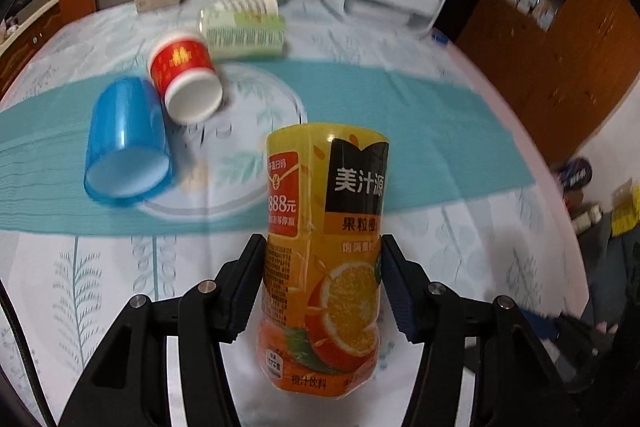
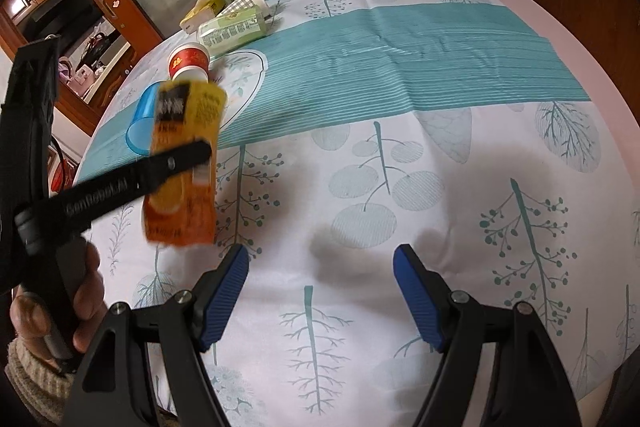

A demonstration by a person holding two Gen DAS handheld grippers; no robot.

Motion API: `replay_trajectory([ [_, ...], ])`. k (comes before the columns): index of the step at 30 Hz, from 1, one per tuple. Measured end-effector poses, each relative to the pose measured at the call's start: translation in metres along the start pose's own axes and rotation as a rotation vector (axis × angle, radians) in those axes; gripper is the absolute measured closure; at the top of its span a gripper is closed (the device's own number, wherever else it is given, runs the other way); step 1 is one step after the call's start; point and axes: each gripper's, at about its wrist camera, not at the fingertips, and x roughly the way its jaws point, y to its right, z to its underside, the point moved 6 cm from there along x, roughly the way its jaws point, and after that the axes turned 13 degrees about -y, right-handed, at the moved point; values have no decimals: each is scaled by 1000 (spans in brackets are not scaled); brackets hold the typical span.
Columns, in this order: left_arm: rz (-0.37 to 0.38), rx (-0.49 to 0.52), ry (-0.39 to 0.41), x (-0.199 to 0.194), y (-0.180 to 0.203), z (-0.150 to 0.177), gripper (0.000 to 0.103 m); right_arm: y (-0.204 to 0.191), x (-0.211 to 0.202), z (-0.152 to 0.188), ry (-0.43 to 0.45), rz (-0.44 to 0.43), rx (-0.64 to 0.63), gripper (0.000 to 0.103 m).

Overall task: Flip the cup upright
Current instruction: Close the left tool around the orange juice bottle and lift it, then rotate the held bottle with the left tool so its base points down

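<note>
Leaf-print desk [image 2: 400,307]: your left claw [image 1: 322,279] clamps orange cup [image 1: 324,251]; right claw [image 2: 320,291] wide, empty. Tilting risks slip onto nearby blue cup [image 1: 124,143].

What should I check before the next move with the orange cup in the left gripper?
1. Left gripper shut on orange juice cup: ok.
2. Cup clear of the table: ok, it hangs above the cloth.
3. Cup's open end facing up: cannot tell, blurred.
4. Landing spot free of blue cup and red cup: ok, bare cloth nearer.
5. Right gripper open and out of the way: ok.
</note>
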Motion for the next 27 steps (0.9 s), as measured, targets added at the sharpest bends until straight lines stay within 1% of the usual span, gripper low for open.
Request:
replay_trajectory([
  [3,28,2,110,-10,0,-4,48,-1,-1,-1,7,0,-2,28],
  [4,25,1,129,-11,0,-4,48,-1,0,-1,8,-2,-3,28],
  [10,34,10,165,-9,-5,16,48,-6,-1,1,8,-14,-16,28],
  [12,38,22,189,-12,-6,22,48,-8,-1,1,8,-15,-22,28],
  [18,39,38,221,-21,-7,40,48,-12,-2,3,8,-16,-30,28],
  [21,27,65,239,-26,-3,47,48,-14,-2,4,9,-16,-34,28],
  [25,36,90,244,-29,1,58,47,-16,-3,5,13,-14,-44,28],
  [27,24,115,259,-32,4,63,47,-18,-3,6,10,-15,-48,28],
])
